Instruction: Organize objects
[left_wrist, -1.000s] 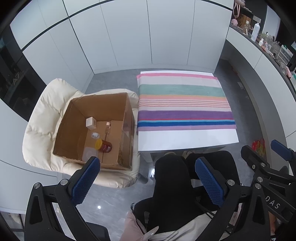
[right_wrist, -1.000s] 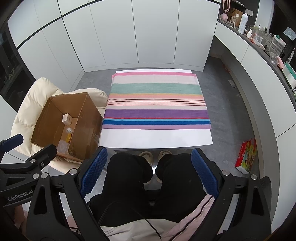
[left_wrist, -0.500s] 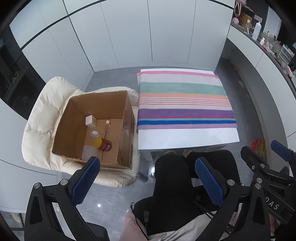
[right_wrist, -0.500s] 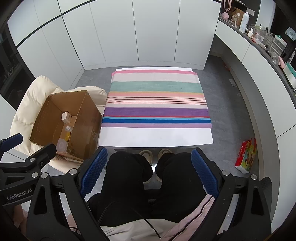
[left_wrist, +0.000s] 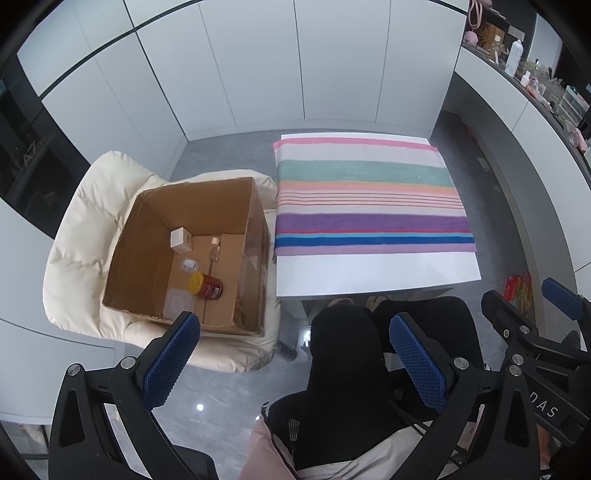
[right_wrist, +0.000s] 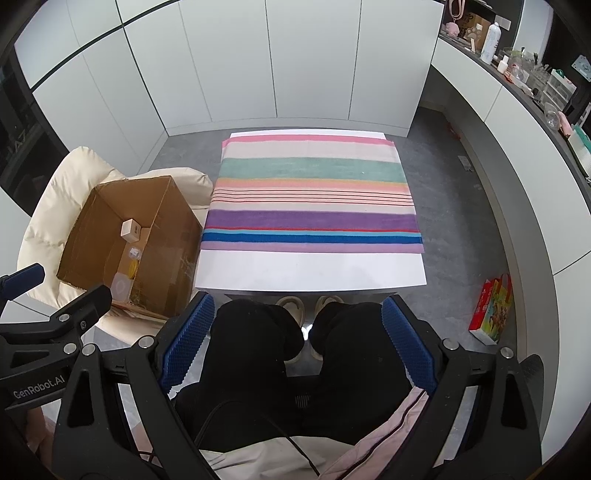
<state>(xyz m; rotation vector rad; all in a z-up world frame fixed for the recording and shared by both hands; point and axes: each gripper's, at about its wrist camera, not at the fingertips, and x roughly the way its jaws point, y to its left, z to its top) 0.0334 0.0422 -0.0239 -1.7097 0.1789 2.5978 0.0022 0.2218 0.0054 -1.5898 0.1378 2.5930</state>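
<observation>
An open cardboard box (left_wrist: 147, 221) (right_wrist: 166, 236) rests on a cream armchair (left_wrist: 77, 218) left of the table. Inside lie a small white carton (left_wrist: 181, 238) (right_wrist: 130, 229), a little clear bottle (left_wrist: 214, 249), a red jar with a yellow lid (left_wrist: 206, 285), a small clear piece (left_wrist: 189, 264) and a clear lidded tub (left_wrist: 176, 302). My left gripper (left_wrist: 293, 363) hangs open high above the floor, nothing between its fingers. My right gripper (right_wrist: 297, 339) is open too, above a seated person's lap (right_wrist: 295, 354). A striped cloth (left_wrist: 369, 195) (right_wrist: 314, 192) covers the white table (right_wrist: 310, 271).
White cabinets line the back wall. A dark counter (right_wrist: 535, 96) with bottles and clutter runs along the right. A colourful box (right_wrist: 493, 308) stands on the grey floor (right_wrist: 465, 206) at the right. The person's shoes (right_wrist: 308, 306) show under the table edge.
Both views have drifted slightly; the box and table sit a touch higher in frame. Both grippers stay open and empty.
</observation>
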